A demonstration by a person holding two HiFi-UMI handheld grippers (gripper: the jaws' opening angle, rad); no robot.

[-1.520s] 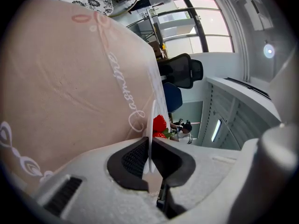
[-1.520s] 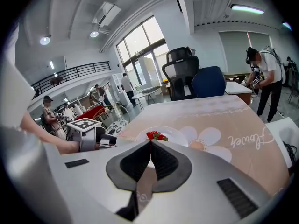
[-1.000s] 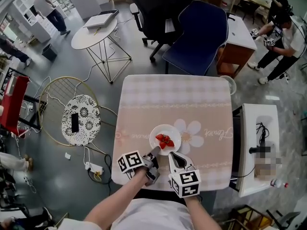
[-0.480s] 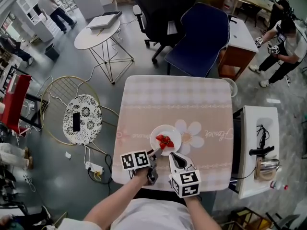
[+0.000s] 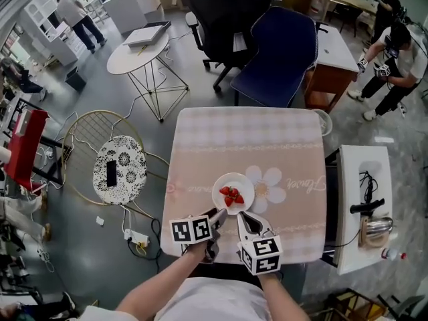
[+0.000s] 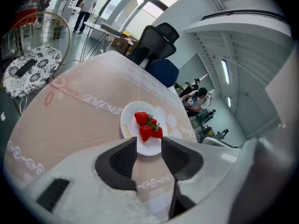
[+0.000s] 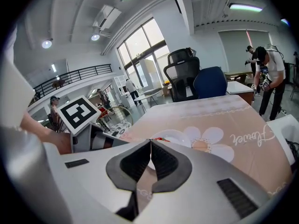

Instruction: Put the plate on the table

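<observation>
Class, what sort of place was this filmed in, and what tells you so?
Probably an open office or lab: a black office chair and a blue chair behind the table, a desk, and tall windows.

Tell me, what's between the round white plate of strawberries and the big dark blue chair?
Nothing: just bare pink tablecloth between the round white plate and the dark blue chair, shown in the head view.
</observation>
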